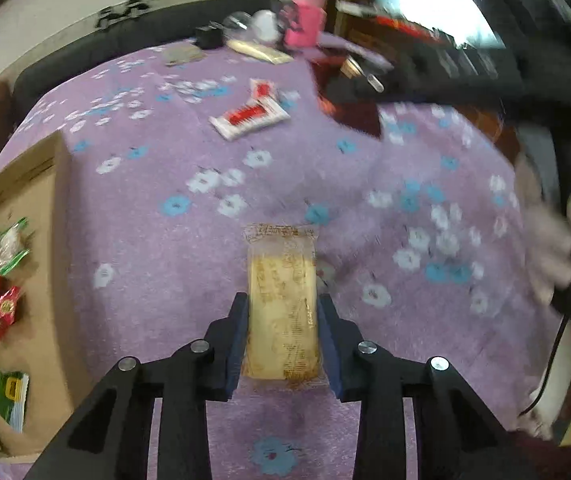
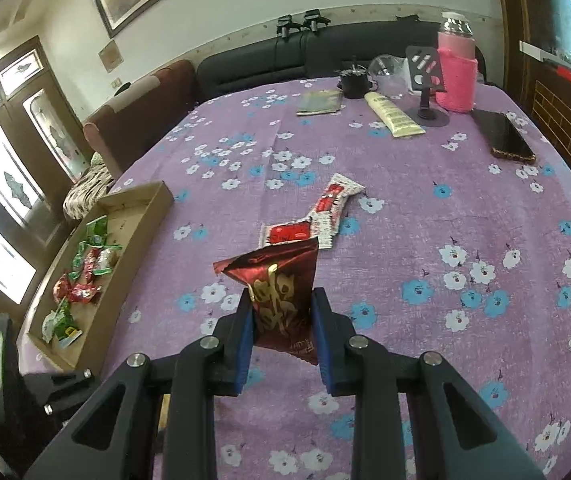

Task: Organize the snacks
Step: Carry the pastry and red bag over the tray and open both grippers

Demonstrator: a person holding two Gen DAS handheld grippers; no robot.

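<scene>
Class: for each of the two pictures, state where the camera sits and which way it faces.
Left wrist: on the left gripper, looking down along its fingers at a yellow snack pack clamped over the purple tablecloth; a blurred hand shows at right.
Right wrist: on the right gripper, facing down-forward, clamping a dark red snack packet.
Shared: the cardboard tray and the red-and-white packets.

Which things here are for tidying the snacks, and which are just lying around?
For the job: yellow cake pack in the left gripper; dark red packet in the right gripper; red-and-white packets; cardboard tray of snacks.

Just lying about: pink bottle, phone, cream tube, phone stand.
</scene>
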